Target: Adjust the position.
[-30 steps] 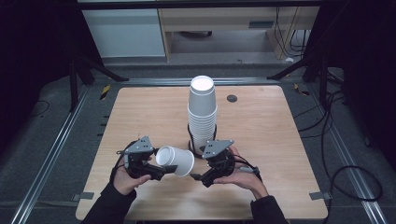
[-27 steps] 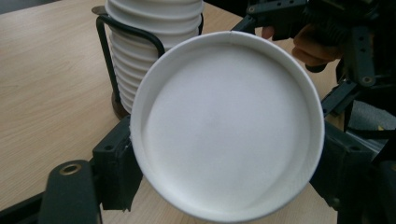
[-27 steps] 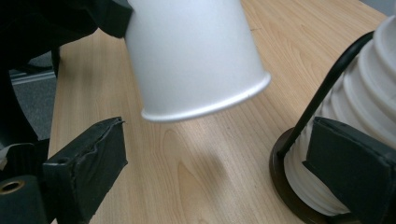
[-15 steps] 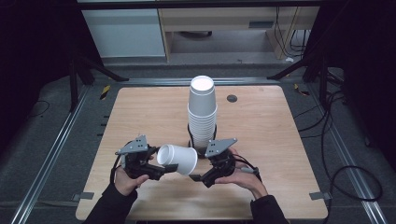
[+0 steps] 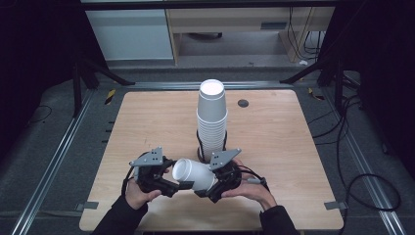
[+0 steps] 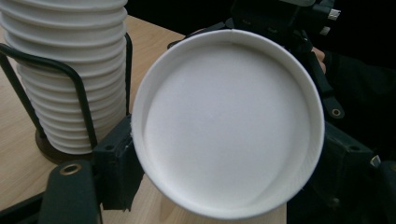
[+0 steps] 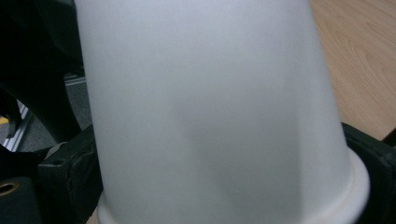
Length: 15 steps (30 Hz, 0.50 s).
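A light wooden desk point(image 5: 274, 147) with rounded corners stands on a dark grey floor point(image 5: 58, 147), with metal rails point(image 5: 46, 176) running along both sides. Behind it sit a white cabinet point(image 5: 129, 34) and a pale wooden shelf unit point(image 5: 230, 24). Black cables point(image 5: 362, 181) trail over the floor at the right, and the edges of the room lie in darkness.

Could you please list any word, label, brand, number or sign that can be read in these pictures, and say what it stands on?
None: no readable text in any view.
The held white cup, between the left gripper and the right gripper, is plain.
The stack of white cups in its black wire holder is unprinted.
The wooden table carries no label; its dark round disc shows no marking.
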### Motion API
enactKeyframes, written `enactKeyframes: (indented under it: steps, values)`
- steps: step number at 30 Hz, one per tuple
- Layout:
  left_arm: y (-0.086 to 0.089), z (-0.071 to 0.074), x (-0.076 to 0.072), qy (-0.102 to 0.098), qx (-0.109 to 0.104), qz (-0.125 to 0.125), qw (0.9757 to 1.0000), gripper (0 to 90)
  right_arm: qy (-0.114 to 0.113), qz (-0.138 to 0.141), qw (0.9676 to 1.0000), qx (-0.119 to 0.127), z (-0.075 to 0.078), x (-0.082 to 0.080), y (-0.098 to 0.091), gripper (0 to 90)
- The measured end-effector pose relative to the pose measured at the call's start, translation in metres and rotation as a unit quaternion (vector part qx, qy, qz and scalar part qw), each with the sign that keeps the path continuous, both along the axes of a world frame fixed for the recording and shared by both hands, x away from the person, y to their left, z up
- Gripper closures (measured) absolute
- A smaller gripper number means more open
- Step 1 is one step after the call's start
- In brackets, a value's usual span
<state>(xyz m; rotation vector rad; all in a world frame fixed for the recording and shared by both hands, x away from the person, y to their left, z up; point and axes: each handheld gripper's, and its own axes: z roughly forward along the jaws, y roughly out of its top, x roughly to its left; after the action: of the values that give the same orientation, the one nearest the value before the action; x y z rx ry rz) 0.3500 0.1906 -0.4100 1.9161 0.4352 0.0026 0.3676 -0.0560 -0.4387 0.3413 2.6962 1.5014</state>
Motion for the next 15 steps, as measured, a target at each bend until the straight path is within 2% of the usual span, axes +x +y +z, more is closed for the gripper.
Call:
enactKeyframes:
  steps: [4,15]
  values:
    - [-0.0026,-0.0014,-0.0004,0.002,0.003,-0.007,1.0,21.9,0.003,0.007,0.9999,0.012,-0.0006,-0.0012,0.002,5.0]
    - [-0.0043,-0.0016,-0.0003,0.001,0.008,-0.001,1.0,20.9,0.003,0.014,0.9999,0.002,-0.0016,-0.0004,0.0013,9.3]
